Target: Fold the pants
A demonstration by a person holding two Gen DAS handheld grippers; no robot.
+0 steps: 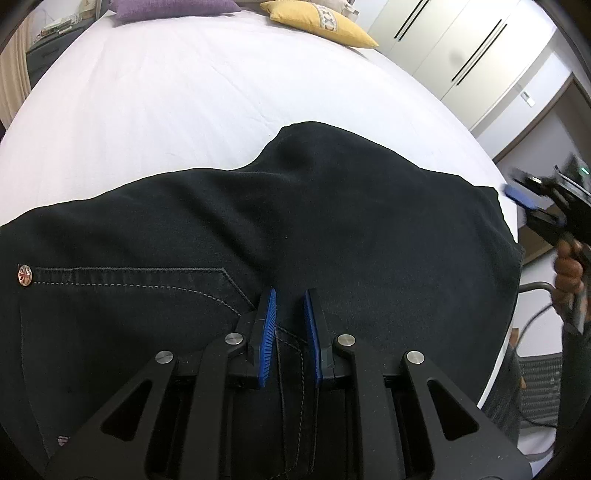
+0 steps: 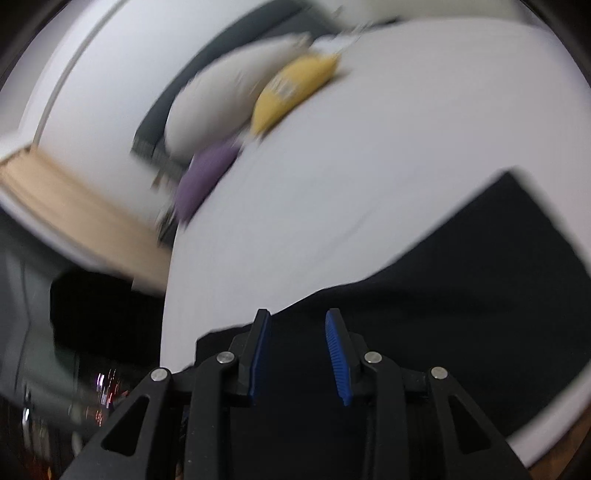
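Black pants (image 1: 295, 229) lie spread on the white bed (image 1: 184, 96), with a stitched pocket and a small round rivet (image 1: 25, 276) at the left. My left gripper (image 1: 290, 299) is open just above the pants near the pocket seam, holding nothing. My right gripper (image 2: 297, 321) is open over the pants' edge (image 2: 406, 332) in a blurred view. It also shows in the left wrist view (image 1: 532, 203), off the pants' right edge, held by a hand.
A purple cushion (image 1: 173, 6) and a yellow cushion (image 1: 321, 20) lie at the head of the bed. White wardrobe doors (image 1: 461, 48) stand at the right. The bed's right edge (image 1: 506, 177) drops to the floor beside a chair (image 1: 535, 387).
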